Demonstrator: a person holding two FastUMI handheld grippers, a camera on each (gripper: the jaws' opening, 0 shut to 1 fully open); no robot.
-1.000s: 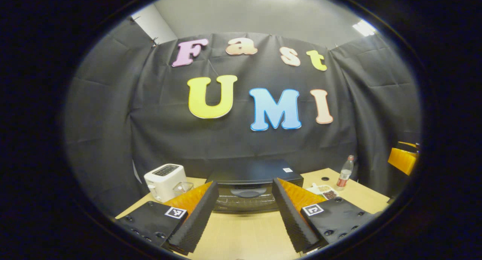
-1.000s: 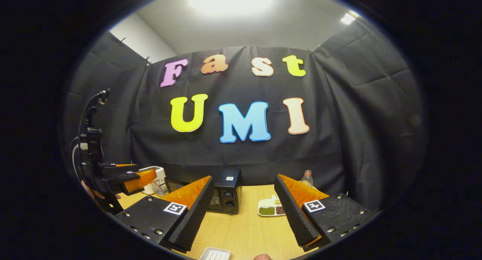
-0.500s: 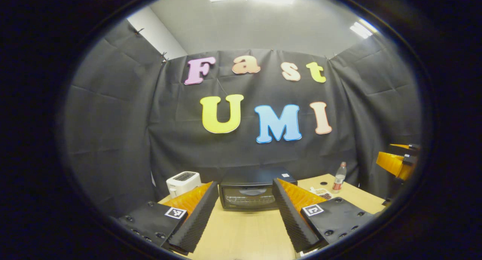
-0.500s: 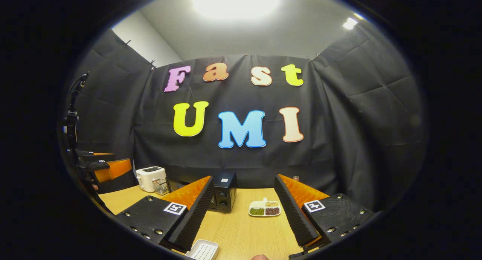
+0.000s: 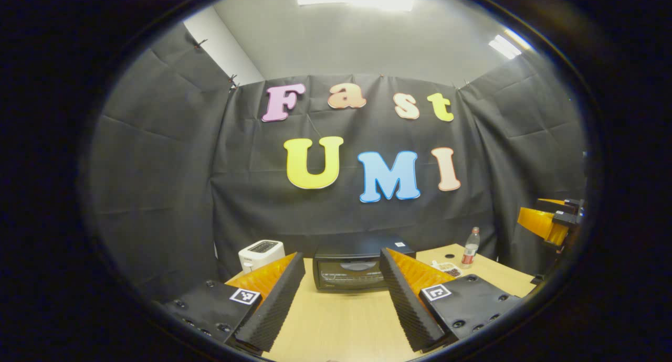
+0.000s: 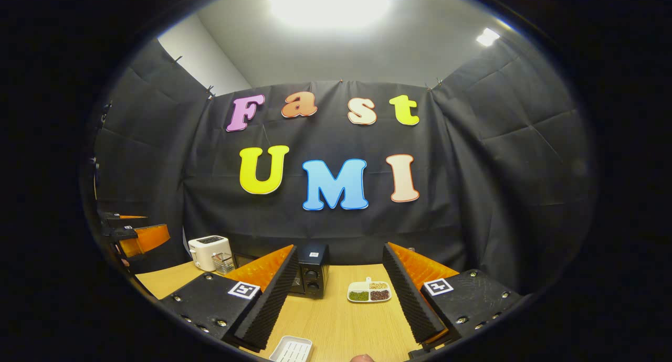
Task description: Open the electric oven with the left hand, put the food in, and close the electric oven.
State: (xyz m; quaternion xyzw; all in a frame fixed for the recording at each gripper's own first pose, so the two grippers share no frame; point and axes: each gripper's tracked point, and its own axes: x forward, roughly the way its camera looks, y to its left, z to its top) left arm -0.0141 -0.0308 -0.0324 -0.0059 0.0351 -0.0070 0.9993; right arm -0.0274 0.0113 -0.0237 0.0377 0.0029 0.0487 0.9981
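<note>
Left gripper view: the left gripper is held above the near part of the table; its jaws are spread wide and hold nothing; the oven stands at the far edge of the table, straight ahead between the two fingers, with its door closed; a white toaster stands just beside the oven toward the far left corner; a divided dish of food lies to the right of the oven, partly hidden by the finger; a plastic bottle stands upright near the far right corner, beyond the dish; the right gripper shows at the right margin, raised above the table, and its jaw state cannot be told from here.

Right gripper view: the right gripper is held above the near edge of the table; its jaws are spread wide and hold nothing; the oven stands at the far edge, its knob panel facing the camera; the divided dish of food lies on the table to the right of the oven, apart from it; the toaster stands at the far left with a small clear container just beside it; a white ridged tray lies at the near edge; the left gripper shows at the left margin, raised.
</note>
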